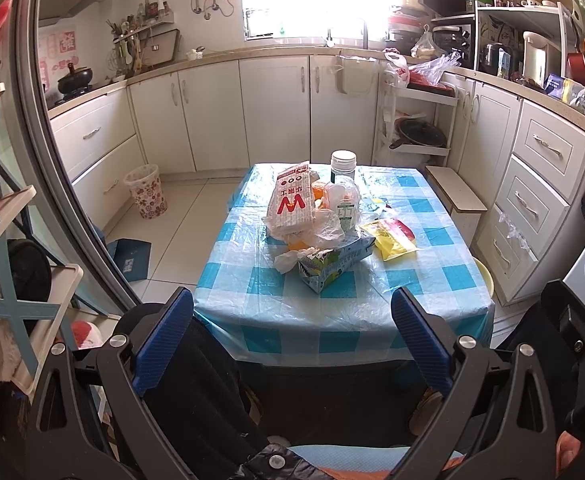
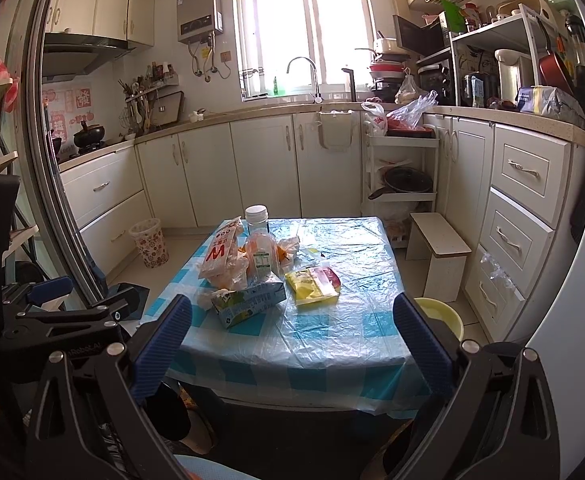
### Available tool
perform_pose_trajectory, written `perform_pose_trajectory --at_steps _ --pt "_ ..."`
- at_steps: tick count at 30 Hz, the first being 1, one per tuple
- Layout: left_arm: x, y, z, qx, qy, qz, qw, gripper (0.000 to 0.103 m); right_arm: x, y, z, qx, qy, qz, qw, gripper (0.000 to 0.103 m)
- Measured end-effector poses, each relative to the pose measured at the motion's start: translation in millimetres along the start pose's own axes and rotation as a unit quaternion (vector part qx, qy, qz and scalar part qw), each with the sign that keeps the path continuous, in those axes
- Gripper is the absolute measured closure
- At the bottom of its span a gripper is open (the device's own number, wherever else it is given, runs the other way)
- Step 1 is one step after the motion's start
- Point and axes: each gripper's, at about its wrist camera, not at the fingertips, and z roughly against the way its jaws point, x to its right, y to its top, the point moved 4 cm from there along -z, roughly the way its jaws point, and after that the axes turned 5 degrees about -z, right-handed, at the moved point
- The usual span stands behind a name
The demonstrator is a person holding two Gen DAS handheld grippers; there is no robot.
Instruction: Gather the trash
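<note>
The left gripper [image 1: 292,320] sits at the bottom of its frame, ribbed blue pads [image 1: 163,344] spread wide with nothing between them. The right gripper [image 2: 292,328] is likewise wide and empty at the bottom of its own view. Both are held well short of the table [image 1: 344,320], a low square top under a glossy, wrinkled blue-and-white checked plastic cloth.

The trash lies heaped at centre frame, toward the table's far left: a crinkly bag [image 1: 292,204] printed with a red W, a clear plastic bottle [image 1: 346,204], a white-capped jar [image 1: 343,164] behind it, a flattened carton [image 1: 332,262] with crumpled tissue [image 1: 292,258] beside it, and a flat yellow packet [image 1: 394,238] just right of the carton.

A round flower-patterned bin [image 1: 146,192] with a plastic liner stands on the tiled floor at left, well apart from the table
</note>
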Motion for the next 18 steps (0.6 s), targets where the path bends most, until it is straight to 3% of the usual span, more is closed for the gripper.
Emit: perform_pose_trajectory --at_steps 18 --pt "-2.3 -3.8 -3.1 -0.005 0.0 0.004 1.0 0.008 -3.8 -2.3 -5.0 -0.008 -0.003 0.002 1.0 0.006"
